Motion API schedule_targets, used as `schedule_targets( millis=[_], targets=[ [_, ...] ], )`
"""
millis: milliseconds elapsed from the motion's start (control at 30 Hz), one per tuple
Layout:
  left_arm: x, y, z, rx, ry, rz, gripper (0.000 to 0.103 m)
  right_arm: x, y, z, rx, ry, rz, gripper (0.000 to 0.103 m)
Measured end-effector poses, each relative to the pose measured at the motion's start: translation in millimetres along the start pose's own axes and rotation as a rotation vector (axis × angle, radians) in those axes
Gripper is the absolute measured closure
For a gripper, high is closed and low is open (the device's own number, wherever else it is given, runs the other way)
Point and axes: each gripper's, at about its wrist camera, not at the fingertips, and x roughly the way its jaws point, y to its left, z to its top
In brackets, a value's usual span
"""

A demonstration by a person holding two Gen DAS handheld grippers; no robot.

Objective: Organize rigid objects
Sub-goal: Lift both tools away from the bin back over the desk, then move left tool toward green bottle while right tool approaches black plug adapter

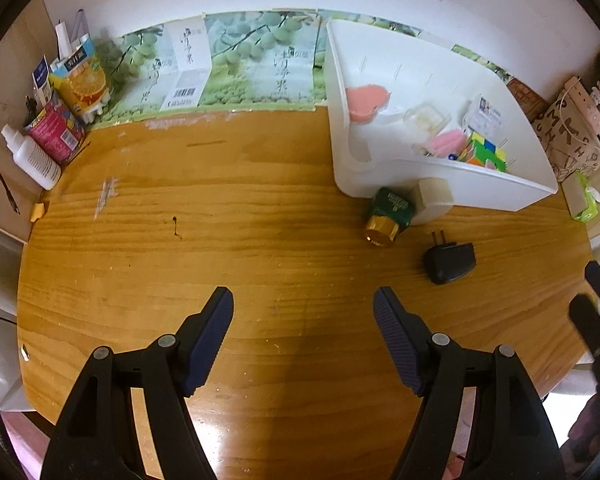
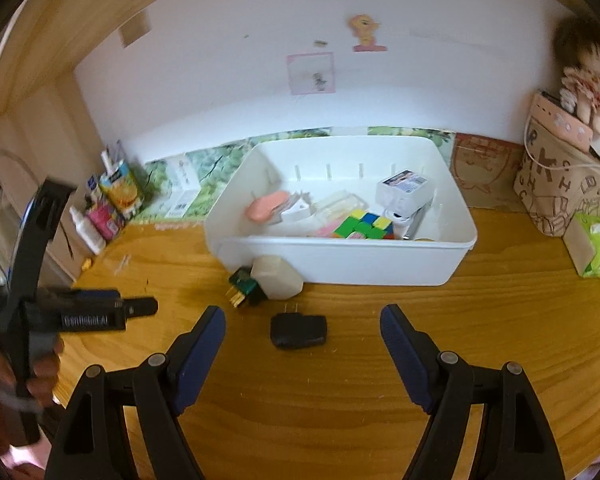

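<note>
Two loose things remain on the wooden table (image 2: 460, 340) outside the white bin (image 2: 340, 264): a black plug adapter (image 2: 299, 331) and a green bottle with a gold cap (image 2: 245, 286), the bottle lying against a pale block (image 2: 277, 278) at the bin's near wall. The adapter lies just ahead of the right gripper (image 2: 302, 334), nearly centred between its fingers, long axis crosswise and prongs pointing toward the bin. That gripper stands wide and empty, and is plainly the nearer one. From the left gripper (image 1: 303, 316), also wide and empty, the adapter (image 1: 449, 263) sits off to the right and ahead, the bottle (image 1: 387, 216) beyond it. The bin already holds a pink heart-shaped piece (image 2: 268, 205), a colour cube (image 2: 364, 226), a small white box (image 2: 405, 189) and clear cases.
</note>
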Motion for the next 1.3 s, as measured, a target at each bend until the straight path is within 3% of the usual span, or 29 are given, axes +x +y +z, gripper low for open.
schedule_targets(
  millis=[533,900,1300],
  targets=[
    [17.9,-13.9,4.0,0.125,0.097,0.043,0.026,33.0,20.1,-41.1,-0.103,-0.042,-0.002,0.023],
    [34.3,-46.7,27.8,0.273,0.119,0.031,0.023,66.3,13.6,-40.0,-0.071,0.009,0.018,0.023],
    [65.0,-58.0,51.8,0.278,0.171,-0.028,0.023,101.2,11.5,-37.9,-0.082,0.113,0.007,0.023]
  ],
)
